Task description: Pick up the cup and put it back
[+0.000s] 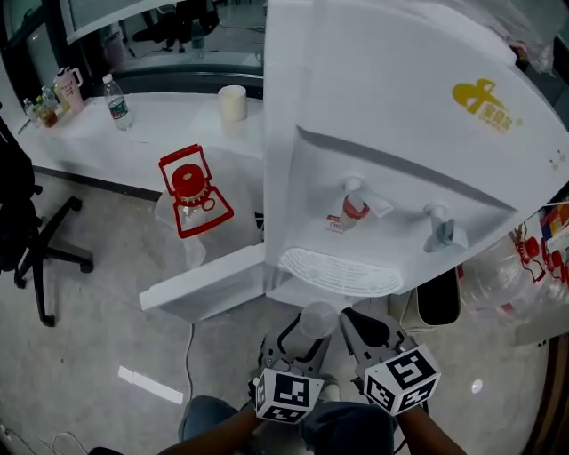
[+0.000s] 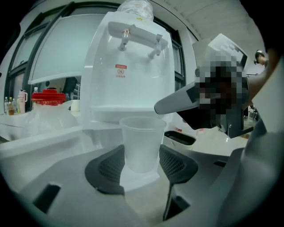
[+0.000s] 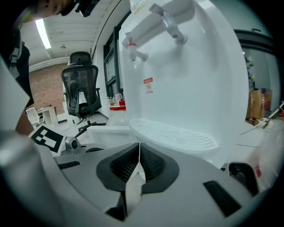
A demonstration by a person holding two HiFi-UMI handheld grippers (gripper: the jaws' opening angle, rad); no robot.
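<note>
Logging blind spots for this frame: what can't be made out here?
Whether the translucent plastic cup in the left gripper holds water: side-on in left gripper view, too small in head view.
Print on the red-and-white label on the white water dispenser: too small, every view.
The clear bottle atop the dispenser: cut off by left gripper view's top edge.

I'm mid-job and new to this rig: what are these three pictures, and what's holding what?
No robot here: a person holds a two-jaw gripper in each hand. The head view looks down from the person's head at a white water dispenser and its drip tray. The other two views ride on the grippers, looking along their jaws. The left gripper grips a translucent plastic cup in front of the dispenser, clear of the tray. The right gripper has its jaws together, empty.
</note>
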